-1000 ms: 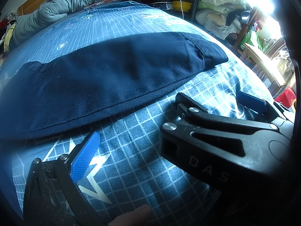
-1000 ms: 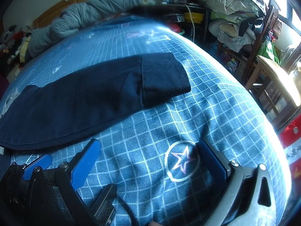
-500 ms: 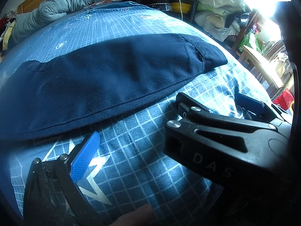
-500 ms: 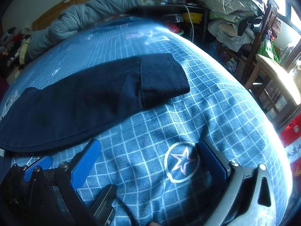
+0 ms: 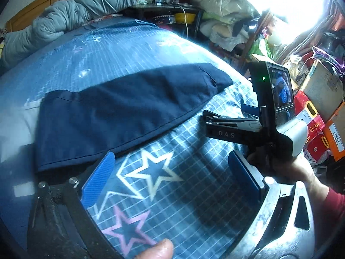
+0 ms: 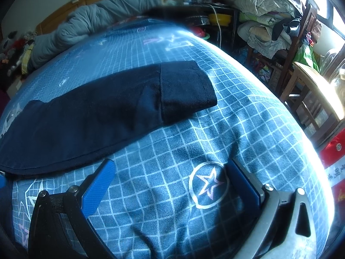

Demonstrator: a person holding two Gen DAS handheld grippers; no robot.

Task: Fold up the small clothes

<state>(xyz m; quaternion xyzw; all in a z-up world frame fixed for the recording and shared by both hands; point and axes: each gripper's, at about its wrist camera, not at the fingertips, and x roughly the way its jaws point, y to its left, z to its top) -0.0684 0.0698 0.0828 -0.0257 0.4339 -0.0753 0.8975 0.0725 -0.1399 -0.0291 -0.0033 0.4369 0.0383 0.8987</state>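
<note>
Navy knit cloth, matte and soft, makes up the folded garment [image 5: 127, 112], a long flat band lying across the bed [image 5: 133, 43] with a stitched hem along its near edge and a darker cuff-like end [image 6: 185, 90] towards the right. The bedsheet [image 6: 194, 133] under it is blue cotton printed with a white grid, outlined stars and a ringed star, slightly rumpled near the cameras. The left hand-held gripper [image 5: 172, 172] hovers above the sheet just short of the garment's hem, its ribbed blue pads [image 5: 99, 179] set wide apart with nothing between them. The right hand-held gripper [image 6: 170, 183] is likewise spread wide and empty over the ringed star; in the left view it appears as a black body [image 5: 254, 127] gripped by a hand [image 5: 289, 166] in a red sleeve. Compared with half a second ago, the left view has pulled back and swung, so the right tool now sits farther off, while the garment lies unchanged. A grey quilt [image 5: 64, 21] is bunched at the bed's far side.
</note>
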